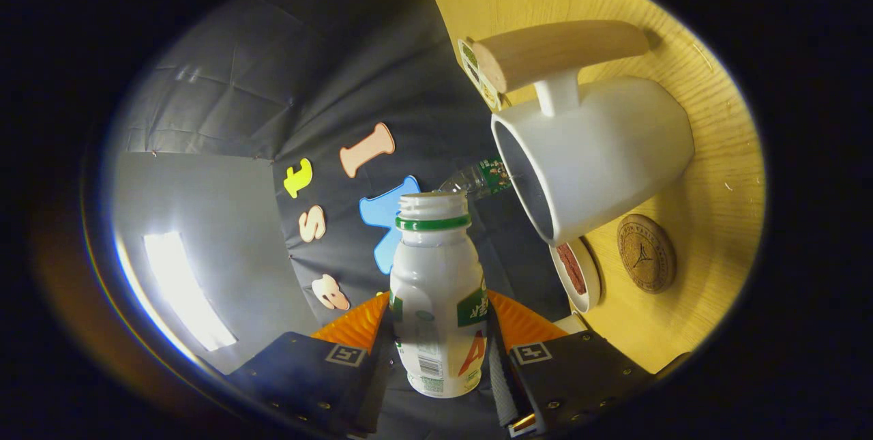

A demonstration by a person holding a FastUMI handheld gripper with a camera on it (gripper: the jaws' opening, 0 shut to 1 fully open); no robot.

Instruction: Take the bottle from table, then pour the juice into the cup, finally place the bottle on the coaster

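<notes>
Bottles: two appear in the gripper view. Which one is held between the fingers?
The white bottle with the green neck ring, gripped between both fingers; the clear bottle lies beyond it, beside the cup.

Glossy plastic bottle (436,290); smooth white cup (600,157), wood handle (556,51); wood-grain table (716,153); cork coaster (646,252)

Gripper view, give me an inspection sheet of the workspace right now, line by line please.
Surface: light wooden table, seen tilted.
Job's things: white bottle, cap off, clamped between the fingers, mouth aimed toward the white cup with a wooden handle; round cork coaster beside the cup, nothing on it.
Clutter: small white dish by the cup; clear plastic bottle beyond.
Grippers: gripper shut on the bottle.
Cables: nothing seen.
Surroundings: dark cloth booth wall, bright light panel.
</notes>
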